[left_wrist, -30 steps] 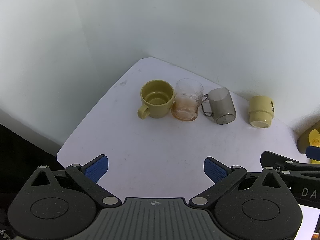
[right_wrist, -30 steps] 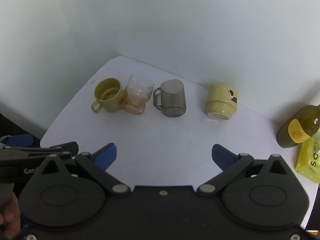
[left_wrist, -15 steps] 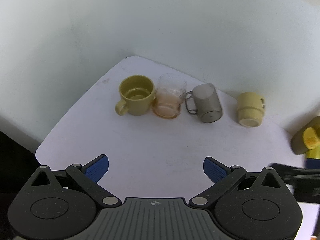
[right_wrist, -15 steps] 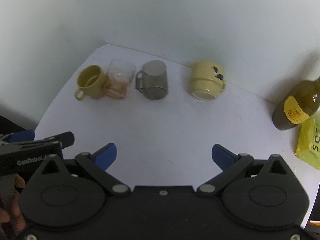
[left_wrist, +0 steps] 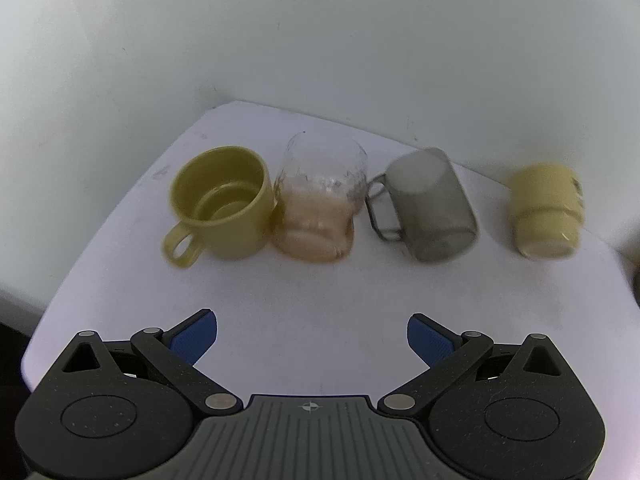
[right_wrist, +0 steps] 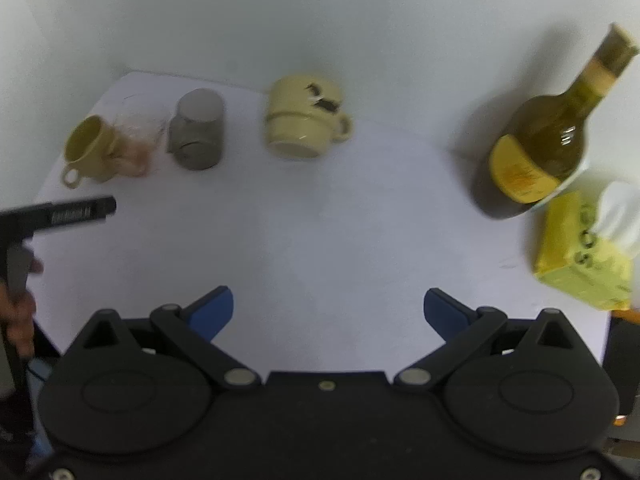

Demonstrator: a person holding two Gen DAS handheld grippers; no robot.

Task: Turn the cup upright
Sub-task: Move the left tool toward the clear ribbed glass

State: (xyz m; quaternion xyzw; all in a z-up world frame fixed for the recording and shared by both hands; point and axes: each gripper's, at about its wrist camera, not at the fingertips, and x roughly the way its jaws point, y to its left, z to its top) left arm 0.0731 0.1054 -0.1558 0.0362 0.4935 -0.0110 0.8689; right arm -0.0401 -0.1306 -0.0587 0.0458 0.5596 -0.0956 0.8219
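Four cups stand in a row at the back of the white table. An olive mug stands upright at the left, beside a clear glass cup with brownish liquid. A grey translucent mug and a cream mug are upside down. The cream mug sits ahead of my right gripper, handle to the right. My left gripper is open and empty, short of the glass. My right gripper is open and empty. The left gripper's body shows at the right wrist view's left edge.
A dark olive bottle with a yellow label stands at the table's right. A yellow packet lies in front of it. White walls close the back and left. The table's left edge drops to a dark floor.
Both grippers have moved forward toward the cups. The right wrist view has swung right, so the cream mug is near centre and the bottle shows fully. Both jaws stay open.
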